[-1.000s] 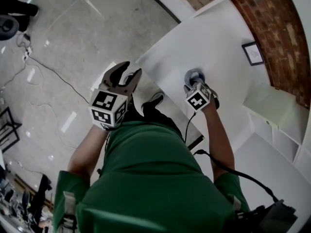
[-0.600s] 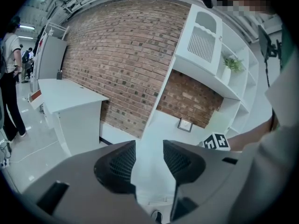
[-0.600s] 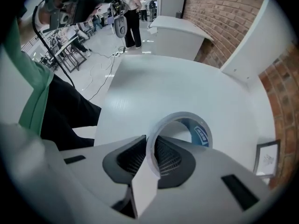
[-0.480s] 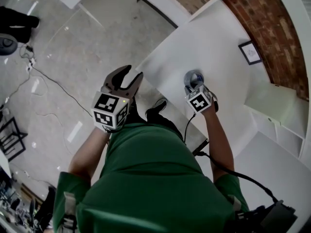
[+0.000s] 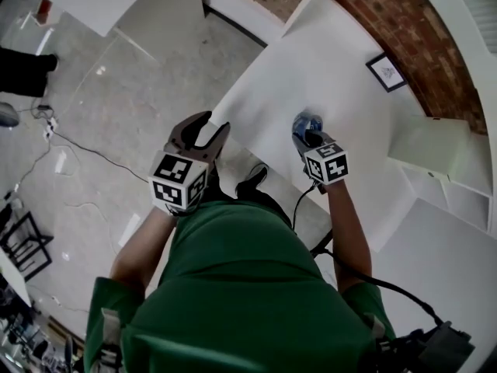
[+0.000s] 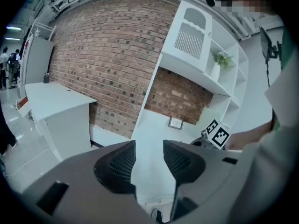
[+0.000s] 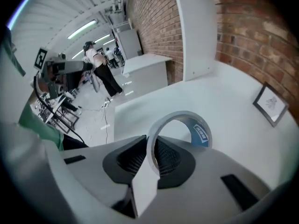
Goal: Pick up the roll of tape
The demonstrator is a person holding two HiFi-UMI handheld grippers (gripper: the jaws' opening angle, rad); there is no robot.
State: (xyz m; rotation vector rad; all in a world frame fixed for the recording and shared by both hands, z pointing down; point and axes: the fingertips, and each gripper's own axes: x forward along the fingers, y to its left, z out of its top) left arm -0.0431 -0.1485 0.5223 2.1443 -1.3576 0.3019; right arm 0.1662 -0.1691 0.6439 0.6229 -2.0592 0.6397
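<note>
- Right gripper view: my right claw (image 7: pixel 150 149), jaws just closing in, clamps the roll of tape (image 7: pixel 177 117) by its wall, over the surface (image 7: pixel 224 101).
- Left claw (image 6: pixel 148 158) released, empty.

Brick wall (image 5: pixel 388 14), white table (image 5: pixel 342 84), glossy grey floor (image 5: pixel 116 92)

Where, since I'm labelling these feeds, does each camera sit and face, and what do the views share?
Head view: on the person's head, looking steeply down at the table; green torso, both arms, left gripper and right gripper show.
Left gripper view: on the left gripper, along its open, empty jaws toward the brick wall; right forearm shows.
Right gripper view: on the right gripper, along jaws that just closed on the roll of tape; green sleeve shows.
Shared: the framed picture appears in all three.
</note>
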